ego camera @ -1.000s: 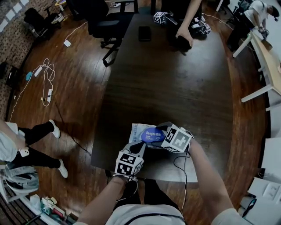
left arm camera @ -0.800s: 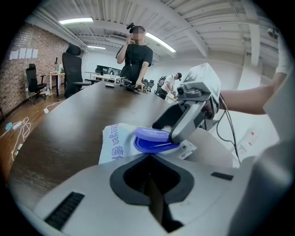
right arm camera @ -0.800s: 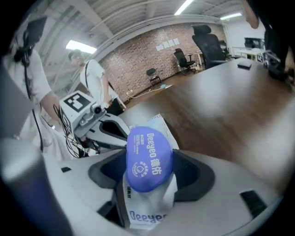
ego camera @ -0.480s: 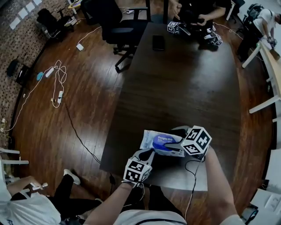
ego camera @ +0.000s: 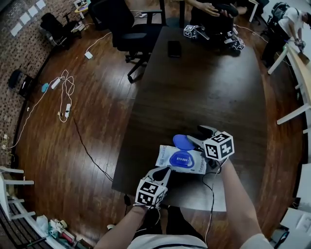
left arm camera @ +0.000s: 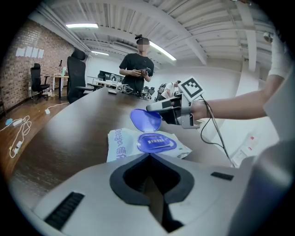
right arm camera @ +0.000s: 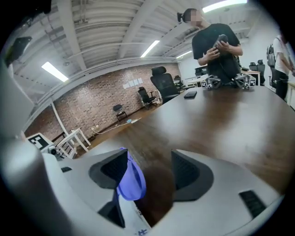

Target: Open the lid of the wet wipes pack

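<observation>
Plainly we have the wet wipes pack (ego camera: pixel 166 156) lying flat near our edge of the dark table (ego camera: pixel 194 87), printed side up. Its blue lid (ego camera: pixel 181 142) stands flipped up at the far side of the blue oval frame (ego camera: pixel 184 159).

Our right gripper (ego camera: pixel 195 137) reaches in from the right at the raised lid. In the right gripper view its jaws are wide apart. The lid sits between them, lying against the inner face of the jaw on that view's left. The other jaw is clear of it, so nothing is pinched.

Our left gripper (ego camera: pixel 162 171) points at the pack from our side. In the left gripper view its jaws are brought fully together with nothing between them. Their tips sit right at the pack's near edge, and we cannot tell whether they press on it.

At the table's far end a person (ego camera: pixel 209 7) handles something dark. Two spare grippers (ego camera: pixel 190 31) with marker cubes lie on the table there, and a flat black phone-like slab (ego camera: pixel 174 48) lies nearby. A black office chair (ego camera: pixel 129 24) stands left of the table, and white cables (ego camera: pixel 63 90) trail across the wooden floor.
</observation>
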{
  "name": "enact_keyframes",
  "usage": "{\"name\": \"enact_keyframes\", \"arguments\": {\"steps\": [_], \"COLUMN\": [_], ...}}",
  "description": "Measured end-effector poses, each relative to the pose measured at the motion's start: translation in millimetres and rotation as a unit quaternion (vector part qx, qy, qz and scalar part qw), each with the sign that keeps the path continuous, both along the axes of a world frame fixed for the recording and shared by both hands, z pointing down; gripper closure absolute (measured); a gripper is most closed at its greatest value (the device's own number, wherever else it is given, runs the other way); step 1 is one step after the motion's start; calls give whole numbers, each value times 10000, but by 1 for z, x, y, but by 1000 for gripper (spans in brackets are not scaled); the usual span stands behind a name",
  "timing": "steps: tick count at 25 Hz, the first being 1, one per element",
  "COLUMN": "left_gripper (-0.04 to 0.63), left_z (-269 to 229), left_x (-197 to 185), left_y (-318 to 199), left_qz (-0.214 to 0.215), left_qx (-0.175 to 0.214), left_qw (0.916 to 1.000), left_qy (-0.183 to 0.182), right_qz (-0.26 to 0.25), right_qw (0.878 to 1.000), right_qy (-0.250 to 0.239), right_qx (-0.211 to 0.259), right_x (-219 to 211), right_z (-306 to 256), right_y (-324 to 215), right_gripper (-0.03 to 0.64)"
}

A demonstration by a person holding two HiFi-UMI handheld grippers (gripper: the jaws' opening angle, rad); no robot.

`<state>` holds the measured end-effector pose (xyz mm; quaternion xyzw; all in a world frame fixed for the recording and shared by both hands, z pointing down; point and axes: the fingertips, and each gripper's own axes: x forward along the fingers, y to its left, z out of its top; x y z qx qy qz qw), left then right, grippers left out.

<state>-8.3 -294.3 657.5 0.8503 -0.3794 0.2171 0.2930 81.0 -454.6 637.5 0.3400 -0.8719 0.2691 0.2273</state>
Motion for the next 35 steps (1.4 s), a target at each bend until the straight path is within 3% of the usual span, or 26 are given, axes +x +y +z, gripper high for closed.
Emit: {"name": "enact_keyframes", "arguments": {"steps": [6, 15, 19, 21, 29, 35], "left_gripper": [594, 594, 594, 594, 594, 594], "left_z": [-21, -86, -125, -143, -205, -230], "left_x": [-5, -7, -6, -7, -16, -35], "left_y": [-2, -2, 8, 14, 62, 94], "left_qz": [-49, -19, 138, 208, 507, 591], "left_qx": [219, 808, 1139, 1304, 1832, 1996], "left_qw": [9996, 9954, 9903, 9873, 9750, 9684], "left_qy": [144, 523, 778, 879, 1155, 1371], "right_qz": [204, 656, 895, 1028, 1690, 2010], "right_qw": [9997, 9924, 9859, 9823, 9640, 9542], "right_qy": [7, -666, -858, -875, -946, -997], "right_qx": [99, 799, 1119, 1298, 1821, 1978], "right_x": [-2, -3, -4, -5, -11, -22], "right_z": [-2, -91, -128, -143, -188, -207], "right_y": [13, 81, 131, 152, 234, 285], "right_gripper": [313, 316, 383, 460, 585, 609]}}
